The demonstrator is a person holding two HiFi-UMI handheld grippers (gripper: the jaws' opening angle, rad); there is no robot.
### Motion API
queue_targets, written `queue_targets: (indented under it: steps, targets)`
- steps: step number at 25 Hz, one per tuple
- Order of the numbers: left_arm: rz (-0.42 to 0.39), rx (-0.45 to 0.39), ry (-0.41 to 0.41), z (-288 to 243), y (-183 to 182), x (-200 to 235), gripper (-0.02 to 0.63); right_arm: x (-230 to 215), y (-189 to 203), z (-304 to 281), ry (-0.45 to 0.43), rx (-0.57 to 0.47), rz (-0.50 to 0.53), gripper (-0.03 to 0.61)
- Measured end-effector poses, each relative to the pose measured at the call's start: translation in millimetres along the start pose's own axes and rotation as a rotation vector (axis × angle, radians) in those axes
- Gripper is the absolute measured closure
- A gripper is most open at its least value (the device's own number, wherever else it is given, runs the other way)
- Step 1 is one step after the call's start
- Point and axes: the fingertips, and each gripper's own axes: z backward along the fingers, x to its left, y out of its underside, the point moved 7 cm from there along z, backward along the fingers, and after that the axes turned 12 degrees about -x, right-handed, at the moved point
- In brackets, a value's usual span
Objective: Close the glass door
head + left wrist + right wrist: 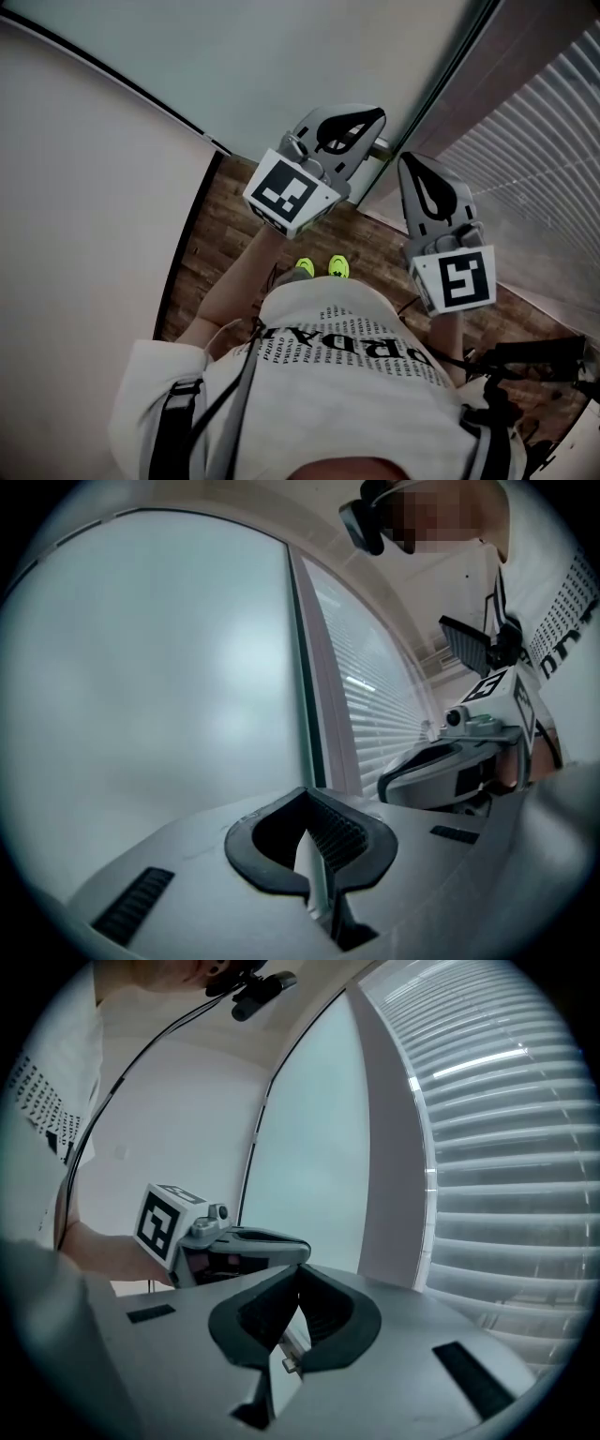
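— Where's the glass door (281,56)?
— Straight ahead of both grippers. It's a frosted, pale greenish pane filling the upper part of the head view. Its dark edge runs down beside a pale post (389,1147), and slatted blinds (553,122) sit on the far side of that post.
— Is it shut against that post?
— I can't tell; no view shows clearly whether a gap is left there.
— And the left gripper (375,117)?
— It's raised toward the pane, near the dark edge. Its jaws meet at the tips, leaving only the loop-shaped opening between the black pads (345,834), and nothing is clamped in them. A small metal fitting (380,148) shows at the door's edge just beside the gripper. Whether the two touch I can't make out.
— The right gripper (410,164)?
— Just beside the left one, on the blinds' side, pointing much the same way. Its jaws are also together at the tips and hold nothing.
— What's below them?
— A wooden floor (225,234), a white wall (84,216) on the left, and bright yellow-green shoes (319,267) past the hem of the person's white printed shirt (347,328)
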Motion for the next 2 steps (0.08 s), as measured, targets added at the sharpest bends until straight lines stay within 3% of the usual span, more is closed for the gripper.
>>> queue_targets:
  steps: [2]
  targets:
    - [0.015, -0.018, 0.001, 7.6, -11.9, -7.2, 0.615, 1.3, -4.3, -1.3, -0.003, 0.000, 0.004, 0.581]
